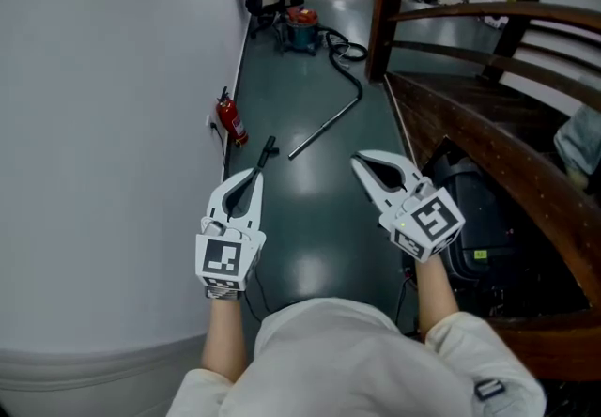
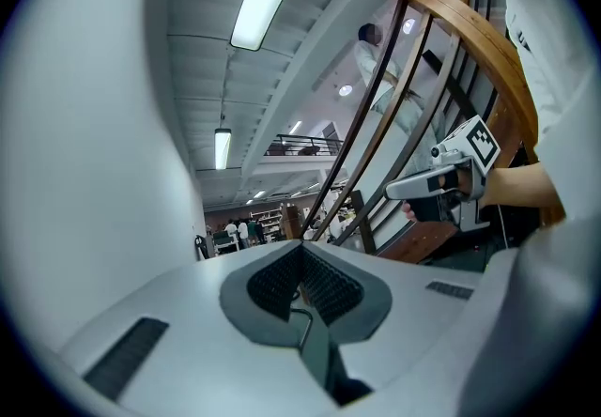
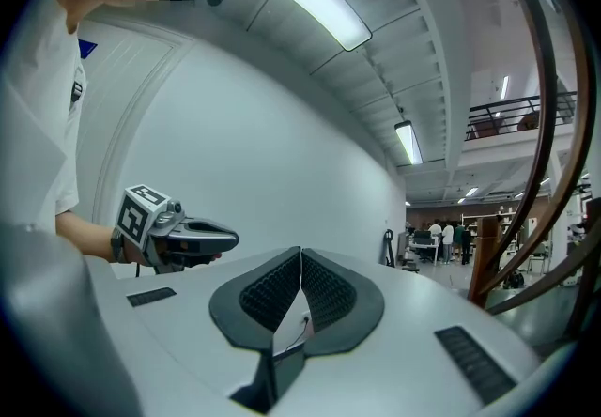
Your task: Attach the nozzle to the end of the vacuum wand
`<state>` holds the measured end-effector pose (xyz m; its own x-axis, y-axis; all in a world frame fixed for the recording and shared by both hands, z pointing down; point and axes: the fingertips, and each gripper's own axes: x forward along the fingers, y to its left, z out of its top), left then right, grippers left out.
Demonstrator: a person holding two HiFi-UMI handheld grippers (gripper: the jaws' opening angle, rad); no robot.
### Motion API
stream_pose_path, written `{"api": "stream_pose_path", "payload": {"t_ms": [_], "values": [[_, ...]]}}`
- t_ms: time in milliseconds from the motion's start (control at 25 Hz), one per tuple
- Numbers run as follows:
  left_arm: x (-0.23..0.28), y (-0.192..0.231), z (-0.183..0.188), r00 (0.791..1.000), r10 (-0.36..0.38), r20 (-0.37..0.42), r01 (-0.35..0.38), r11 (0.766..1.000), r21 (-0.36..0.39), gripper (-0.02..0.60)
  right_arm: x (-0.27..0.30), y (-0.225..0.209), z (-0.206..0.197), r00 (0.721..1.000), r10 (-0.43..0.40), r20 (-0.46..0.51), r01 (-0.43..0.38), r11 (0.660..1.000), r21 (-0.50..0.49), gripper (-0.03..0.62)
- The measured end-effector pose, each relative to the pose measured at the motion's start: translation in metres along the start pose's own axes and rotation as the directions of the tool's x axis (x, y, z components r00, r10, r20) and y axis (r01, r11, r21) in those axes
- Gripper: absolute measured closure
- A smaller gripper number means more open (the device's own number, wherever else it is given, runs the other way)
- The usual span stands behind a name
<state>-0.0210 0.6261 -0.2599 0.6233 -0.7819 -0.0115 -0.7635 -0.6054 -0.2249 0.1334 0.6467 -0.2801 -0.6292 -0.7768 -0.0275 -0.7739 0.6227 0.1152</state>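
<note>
Seen from above, a person stands on a dark green floor (image 1: pixel 310 218) and holds a pair of tongs in each hand, both pointing level and away from the body.

At far left a plain white wall (image 1: pixel 94 124) runs into the distance. A red fire extinguisher (image 1: pixel 232 120) stands at its foot.

Just right of that, the left tongs (image 1: pixel 255 178) are pressed fully together with nothing between them; the left gripper view shows their ribbed pads (image 2: pixel 324 285) meeting along one seam.

On the floor beyond their tip lies a slim dark piece that appears to be the nozzle (image 1: pixel 268 150). It is near the free end of the wand (image 1: pixel 324 129) but apart from it. The wand is a thin metal tube lying slantwise on the floor. From its far end a black hose (image 1: pixel 346 68) curls back to a vacuum cleaner (image 1: pixel 302 30) standing farther along, near the wall.

To the right, the right tongs (image 1: pixel 362 162) are also closed and empty. In the right gripper view their pads (image 3: pixel 324 288) touch at the tip.

At far right a curved wooden railing (image 1: pixel 488 138) sweeps past, with a black bag (image 1: pixel 479 227) on the floor behind it.
</note>
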Motion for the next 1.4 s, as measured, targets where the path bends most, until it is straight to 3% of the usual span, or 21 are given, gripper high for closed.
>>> {"api": "stream_pose_path", "payload": {"t_ms": [480, 760, 1400], "values": [[0.015, -0.015, -0.014, 0.997, 0.057, -0.044, -0.057, 0.998, -0.012, 0.583, -0.004, -0.030, -0.017, 1.000, 0.009, 0.024, -0.010, 0.999, 0.053, 0.566], [0.067, 0.009, -0.036, 0.998, 0.046, -0.053, -0.047, 0.999, -0.025, 0.583, 0.032, -0.068, -0.039, 1.000, -0.001, 0.001, 0.001, 0.998, 0.065, 0.566], [0.226, 0.148, -0.071, 0.998, -0.004, -0.069, 0.000, 0.999, -0.045, 0.583, 0.200, -0.182, -0.050, 0.998, -0.052, -0.021, 0.053, 0.996, 0.070, 0.566]]}}
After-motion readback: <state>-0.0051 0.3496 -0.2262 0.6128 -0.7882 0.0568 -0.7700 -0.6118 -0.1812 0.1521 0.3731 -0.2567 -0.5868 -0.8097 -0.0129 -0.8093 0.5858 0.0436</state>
